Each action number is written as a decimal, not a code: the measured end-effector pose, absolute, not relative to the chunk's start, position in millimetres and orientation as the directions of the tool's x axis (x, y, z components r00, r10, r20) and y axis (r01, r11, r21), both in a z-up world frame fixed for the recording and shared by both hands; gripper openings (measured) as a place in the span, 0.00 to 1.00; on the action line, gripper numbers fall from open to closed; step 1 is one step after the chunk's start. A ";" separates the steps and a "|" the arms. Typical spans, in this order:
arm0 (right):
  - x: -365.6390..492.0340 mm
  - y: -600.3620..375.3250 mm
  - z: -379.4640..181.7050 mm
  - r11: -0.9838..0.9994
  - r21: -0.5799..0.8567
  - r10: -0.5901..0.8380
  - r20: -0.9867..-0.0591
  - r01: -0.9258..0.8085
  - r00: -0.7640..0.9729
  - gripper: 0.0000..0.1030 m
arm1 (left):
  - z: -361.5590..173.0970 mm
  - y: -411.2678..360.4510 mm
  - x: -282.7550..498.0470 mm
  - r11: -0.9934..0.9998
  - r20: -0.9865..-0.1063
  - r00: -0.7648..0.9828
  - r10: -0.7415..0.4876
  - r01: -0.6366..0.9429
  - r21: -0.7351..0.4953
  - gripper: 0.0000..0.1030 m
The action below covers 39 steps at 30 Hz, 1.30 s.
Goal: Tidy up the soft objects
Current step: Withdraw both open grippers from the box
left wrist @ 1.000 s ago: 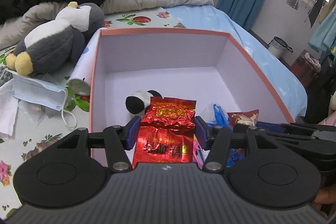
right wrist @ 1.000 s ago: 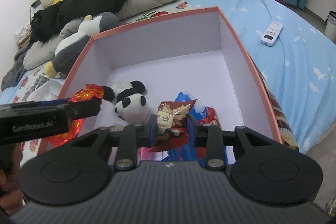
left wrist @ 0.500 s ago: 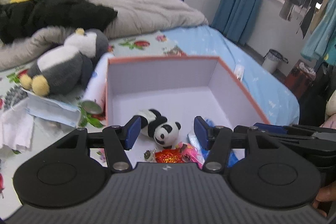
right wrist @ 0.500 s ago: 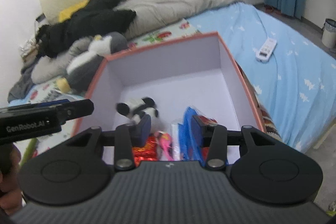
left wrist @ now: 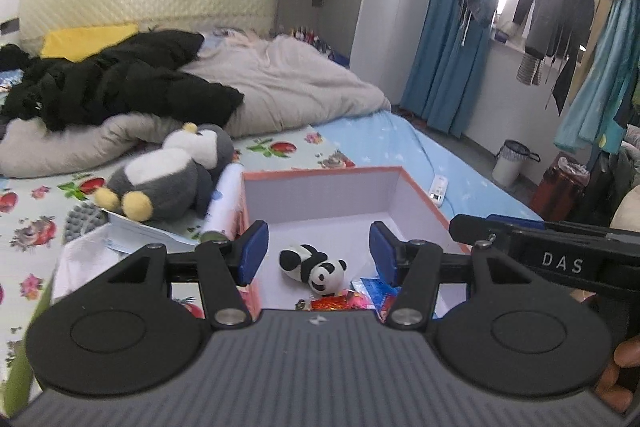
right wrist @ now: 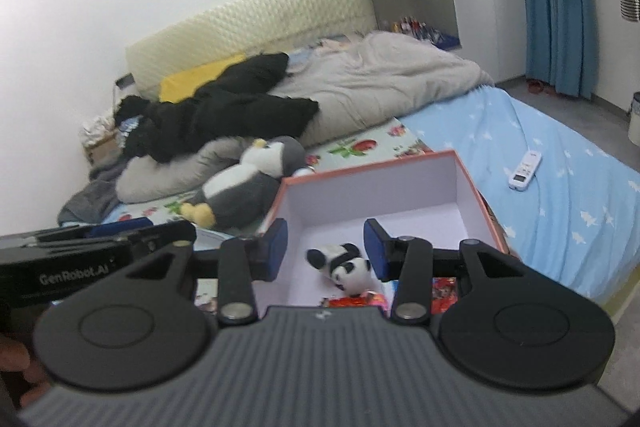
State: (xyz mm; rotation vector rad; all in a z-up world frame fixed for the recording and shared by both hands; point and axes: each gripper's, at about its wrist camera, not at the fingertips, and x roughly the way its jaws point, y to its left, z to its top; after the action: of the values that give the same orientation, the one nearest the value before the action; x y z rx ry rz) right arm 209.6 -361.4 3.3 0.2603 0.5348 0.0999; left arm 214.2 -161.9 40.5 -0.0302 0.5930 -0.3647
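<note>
Panda plush (left wrist: 314, 268) lies sideways in box (left wrist: 420, 195), head rightward; left tool (left wrist: 318, 254), right tool (right wrist: 325, 253) agape, empty.

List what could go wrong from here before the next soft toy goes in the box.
1. The penguin plush is bulky, and it lies against the box wall by a rolled tube; grabbing it may drag the tube or nudge the box.
2. The panda plush and snack packets crowd the near end; dropping the penguin there may crush the packets.
3. Both tongs, left and right, hang open close together and could collide.
</note>
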 end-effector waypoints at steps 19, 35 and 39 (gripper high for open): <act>142.4 -280.2 -10.6 0.956 0.242 0.269 -0.509 -0.164 0.818 0.44 | 25.2 -60.5 99.3 0.971 -0.544 0.805 -0.237 0.186 -0.148 0.60; 130.7 -226.9 -50.0 0.942 0.201 0.336 -0.559 -0.270 0.758 0.44 | -27.5 -10.2 67.0 0.983 -0.577 0.804 -0.145 0.051 -0.175 0.60; 130.7 -215.8 -60.9 0.937 0.204 0.350 -0.577 -0.284 0.738 0.44 | -44.0 2.6 63.4 0.985 -0.600 0.791 -0.124 0.023 -0.174 0.61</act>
State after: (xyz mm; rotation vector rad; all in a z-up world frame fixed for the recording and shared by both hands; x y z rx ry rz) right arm 130.7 -215.8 -60.9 0.1046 0.6534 0.3485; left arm 63.4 2.6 -44.0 -0.1606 0.6550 -0.0798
